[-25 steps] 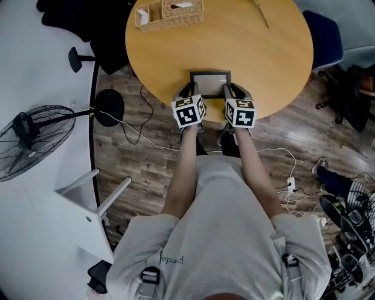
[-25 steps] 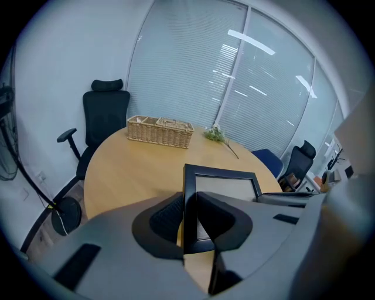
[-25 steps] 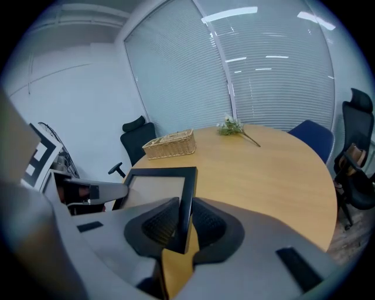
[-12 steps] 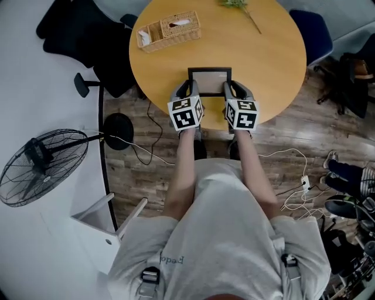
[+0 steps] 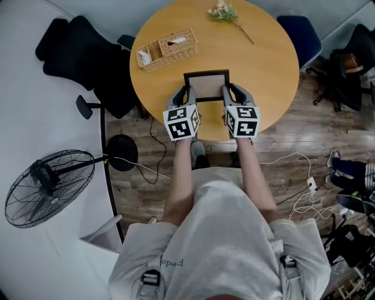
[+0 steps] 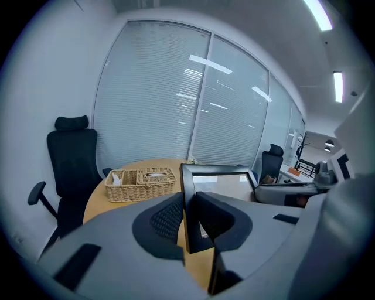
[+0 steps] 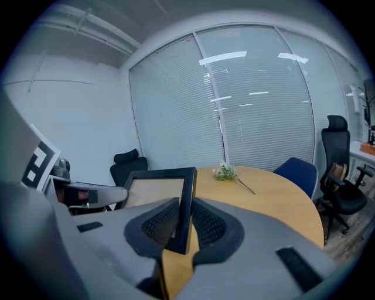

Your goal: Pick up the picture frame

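The left tool [image 5: 186, 94] is closed narrowly on the left edge of the picture frame [image 5: 206, 86], and the right tool [image 5: 227, 91] grips its right edge. The frame sits between the 2 tools, over the desk [image 5: 263, 64].

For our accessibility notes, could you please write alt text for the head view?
A person grips a black picture frame, left claw and right claw on its sides, over a round wooden table holding a wicker basket and a flower sprig.

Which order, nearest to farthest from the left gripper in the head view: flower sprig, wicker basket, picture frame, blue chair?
1. picture frame, clamped in the left gripper
2. wicker basket, left on the table
3. flower sprig, table's far edge
4. blue chair, beyond the table, right
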`<control>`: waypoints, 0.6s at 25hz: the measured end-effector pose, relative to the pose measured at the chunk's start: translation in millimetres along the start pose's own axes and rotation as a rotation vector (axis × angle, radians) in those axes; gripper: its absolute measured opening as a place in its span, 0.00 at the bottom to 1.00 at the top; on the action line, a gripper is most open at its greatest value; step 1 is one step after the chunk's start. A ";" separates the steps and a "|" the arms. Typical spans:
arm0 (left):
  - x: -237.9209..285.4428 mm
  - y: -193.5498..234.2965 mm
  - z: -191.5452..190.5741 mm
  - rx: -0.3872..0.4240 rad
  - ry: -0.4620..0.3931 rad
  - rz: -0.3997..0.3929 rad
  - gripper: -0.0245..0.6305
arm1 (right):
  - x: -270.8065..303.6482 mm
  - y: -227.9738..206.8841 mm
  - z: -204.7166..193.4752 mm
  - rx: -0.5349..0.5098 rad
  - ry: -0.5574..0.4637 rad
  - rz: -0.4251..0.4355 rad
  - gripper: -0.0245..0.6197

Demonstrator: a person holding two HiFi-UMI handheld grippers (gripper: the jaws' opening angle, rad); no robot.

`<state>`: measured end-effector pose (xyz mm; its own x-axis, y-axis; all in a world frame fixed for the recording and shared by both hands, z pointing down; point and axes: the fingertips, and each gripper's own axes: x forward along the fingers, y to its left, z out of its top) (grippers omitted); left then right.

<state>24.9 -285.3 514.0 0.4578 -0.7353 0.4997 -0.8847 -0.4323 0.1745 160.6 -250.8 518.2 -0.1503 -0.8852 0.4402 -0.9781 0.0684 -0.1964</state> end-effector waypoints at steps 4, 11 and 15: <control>-11.2 10.9 17.7 0.023 -0.048 -0.021 0.17 | -2.2 16.2 14.8 -0.008 -0.046 -0.015 0.16; -24.8 31.2 31.2 0.049 -0.074 -0.079 0.17 | -2.2 42.6 23.5 -0.009 -0.081 -0.044 0.16; -29.4 39.8 37.6 0.055 -0.097 -0.100 0.17 | -3.2 53.7 28.5 -0.026 -0.099 -0.055 0.16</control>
<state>-20.4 -300.5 474.3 0.5526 -0.7328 0.3970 -0.8290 -0.5324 0.1711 112.7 -257.5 481.3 -0.0827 -0.9290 0.3607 -0.9881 0.0294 -0.1509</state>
